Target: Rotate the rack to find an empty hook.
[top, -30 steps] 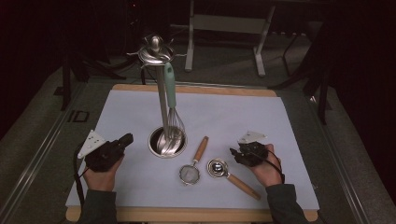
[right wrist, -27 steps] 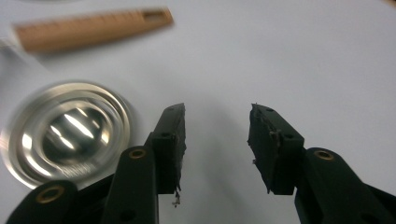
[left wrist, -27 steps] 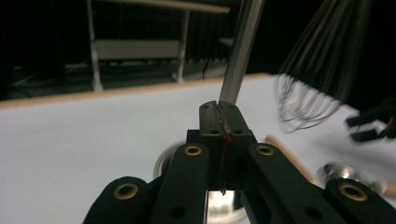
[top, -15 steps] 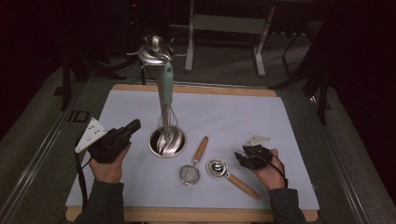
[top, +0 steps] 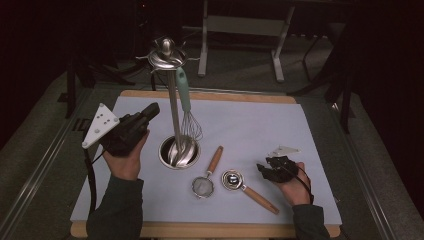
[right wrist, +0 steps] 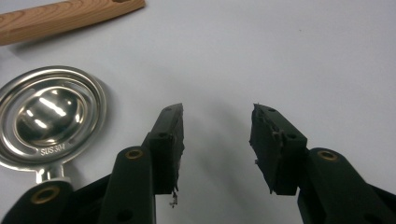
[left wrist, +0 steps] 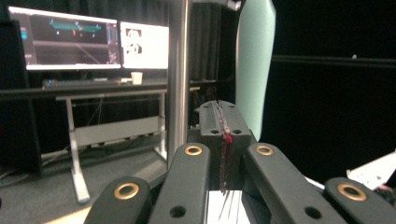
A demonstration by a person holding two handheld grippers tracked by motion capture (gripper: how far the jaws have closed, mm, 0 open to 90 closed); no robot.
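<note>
The right hand-held gripper (top: 270, 169), jaws apart and empty, rests on the worktop (top: 320, 145) with the egg separator (top: 231, 179) just to its left, wooden handle running toward the person, while the left hand-held gripper (top: 146, 114), clenched empty, hangs by the stand (top: 173, 107).

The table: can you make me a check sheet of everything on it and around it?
Surface: white mat on a wooden board.
Job's things: whisk with a mint handle hangs from the steel stand; small strainer and metal egg separator, both wooden-handled, lie flat on the mat.
Clutter: nothing seen.
Grippers: left gripper shut, empty, raised beside the stand; right gripper open, empty, low over the mat next to the separator.
Cables: black cable trails from the left gripper.
Surroundings: dark room, monitors on a desk behind.
</note>
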